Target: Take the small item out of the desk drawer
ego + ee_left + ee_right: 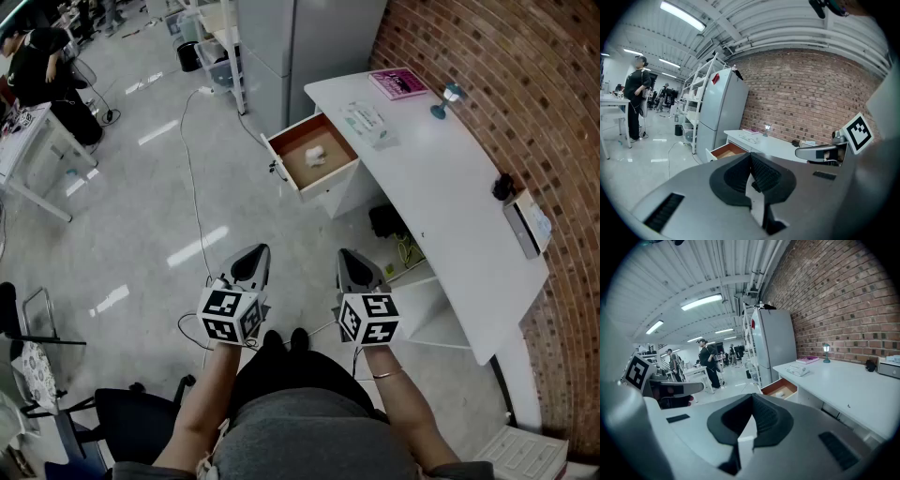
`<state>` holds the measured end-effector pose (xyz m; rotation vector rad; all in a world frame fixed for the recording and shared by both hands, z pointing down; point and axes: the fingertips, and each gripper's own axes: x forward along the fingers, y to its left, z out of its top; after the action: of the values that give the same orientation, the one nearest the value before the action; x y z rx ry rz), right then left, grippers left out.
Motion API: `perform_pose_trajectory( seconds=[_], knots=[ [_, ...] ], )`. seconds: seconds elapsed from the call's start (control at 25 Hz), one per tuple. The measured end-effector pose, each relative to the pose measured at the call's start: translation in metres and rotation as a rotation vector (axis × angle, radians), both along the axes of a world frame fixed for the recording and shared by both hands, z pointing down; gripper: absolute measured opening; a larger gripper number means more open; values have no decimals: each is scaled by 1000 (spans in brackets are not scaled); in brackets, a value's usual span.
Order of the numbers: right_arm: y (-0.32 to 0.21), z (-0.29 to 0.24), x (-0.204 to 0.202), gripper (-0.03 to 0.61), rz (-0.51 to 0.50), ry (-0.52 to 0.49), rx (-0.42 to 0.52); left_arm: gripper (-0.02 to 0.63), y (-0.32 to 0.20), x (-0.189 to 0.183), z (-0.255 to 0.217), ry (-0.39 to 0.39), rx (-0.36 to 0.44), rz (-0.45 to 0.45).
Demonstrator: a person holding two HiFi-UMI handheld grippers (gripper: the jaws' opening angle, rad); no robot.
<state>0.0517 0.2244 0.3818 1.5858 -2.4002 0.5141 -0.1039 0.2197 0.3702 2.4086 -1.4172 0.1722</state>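
The desk drawer [313,161] stands pulled open from the white desk [450,202], showing a brown inside. A small white item [315,156] lies in it. Both grippers are held close to the person's body, well short of the drawer. My left gripper [253,259] is shut with nothing in it, and my right gripper [353,264] is likewise shut and empty. The left gripper view has the open drawer [725,150] far ahead beyond the closed jaws. In the right gripper view the drawer [781,388] and the white item [780,393] are small and distant.
On the desk lie a pink book [399,82], a small lamp [443,100], a clear packet [365,121], a black object [503,186] and a grey device [527,221]. A brick wall runs along the right. A grey fridge [305,42], a floor cable [192,178] and a black chair [141,417] are nearby.
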Motion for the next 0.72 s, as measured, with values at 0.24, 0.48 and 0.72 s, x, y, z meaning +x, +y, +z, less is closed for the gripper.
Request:
perform_pose_trajectory(
  seconds=[0.24,0.48,0.72],
  knots=[
    [0,-1,15,2,15,-14,14,21,0,-1,4,-10,-7,-45],
    [0,-2,31,3,17,-36,34,25,-3,8,2,-35,13,-56],
    [1,-1,40,5,20,-48,33,47,-6,14,-3,-11,15,-69]
  ],
)
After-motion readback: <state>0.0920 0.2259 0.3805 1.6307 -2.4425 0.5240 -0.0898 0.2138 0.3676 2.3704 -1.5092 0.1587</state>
